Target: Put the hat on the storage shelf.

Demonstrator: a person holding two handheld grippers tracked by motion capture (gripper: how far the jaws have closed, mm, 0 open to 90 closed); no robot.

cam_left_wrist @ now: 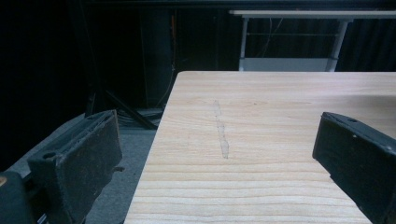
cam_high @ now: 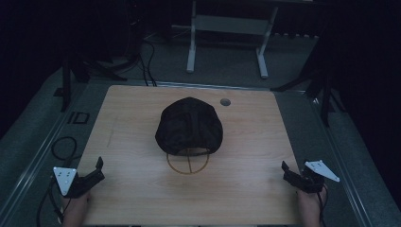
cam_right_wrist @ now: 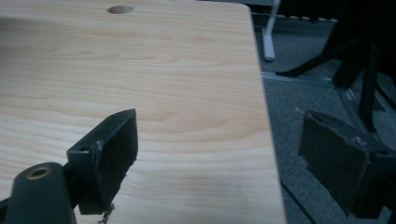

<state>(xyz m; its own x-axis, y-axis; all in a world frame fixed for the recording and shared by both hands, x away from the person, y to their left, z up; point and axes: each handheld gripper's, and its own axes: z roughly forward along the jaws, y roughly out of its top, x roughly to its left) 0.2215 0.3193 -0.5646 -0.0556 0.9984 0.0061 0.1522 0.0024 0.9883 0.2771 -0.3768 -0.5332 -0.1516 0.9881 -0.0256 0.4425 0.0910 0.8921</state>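
A black cap (cam_high: 189,126) lies in the middle of the wooden table (cam_high: 142,198), its back opening toward me, partly over a yellow circle mark (cam_high: 187,163). My left gripper (cam_high: 96,170) rests at the table's near left corner, held by a hand; its jaws stand wide apart with nothing between them, the left gripper (cam_left_wrist: 217,154) straddling the table's left edge. My right gripper (cam_high: 289,172) sits at the near right edge, also open and empty, and the right gripper (cam_right_wrist: 217,149) spans the table's right edge.
A round hole (cam_high: 225,101) is in the table's far right part. A faint scratch (cam_left_wrist: 221,133) runs along the wood. Cables (cam_high: 64,147) lie on the floor at left. A white-legged stand (cam_high: 227,28) is beyond the table, black tripod legs (cam_high: 326,94) at right.
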